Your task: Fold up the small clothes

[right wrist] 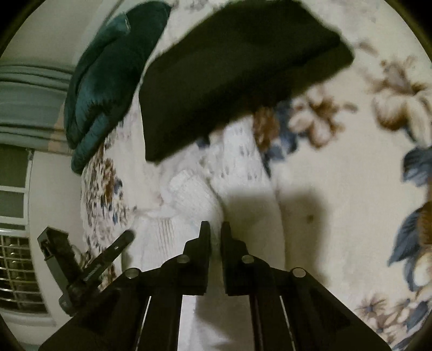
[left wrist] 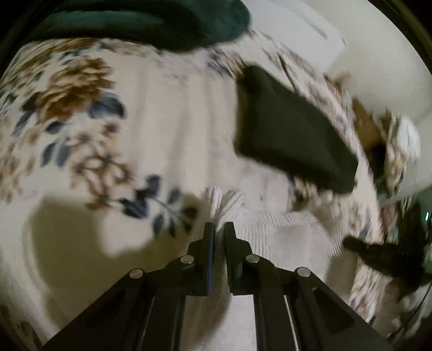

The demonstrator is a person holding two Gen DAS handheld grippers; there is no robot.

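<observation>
A white knitted garment (left wrist: 283,232) lies on a floral bedspread (left wrist: 81,113). My left gripper (left wrist: 219,229) is shut on its edge, with white fabric between the fingers. In the right wrist view the same white garment (right wrist: 194,199) is bunched and lifted, and my right gripper (right wrist: 215,229) is shut on its fabric. A folded black garment (left wrist: 291,132) lies beyond the white one; it also shows in the right wrist view (right wrist: 237,73). The left gripper (right wrist: 89,267) shows at the lower left of the right wrist view.
A dark green folded item (left wrist: 151,21) lies at the far edge of the bed, also seen in the right wrist view (right wrist: 108,75). The bed's edge drops off to the right in the left view (left wrist: 391,172). A wall and a grille (right wrist: 16,270) stand left.
</observation>
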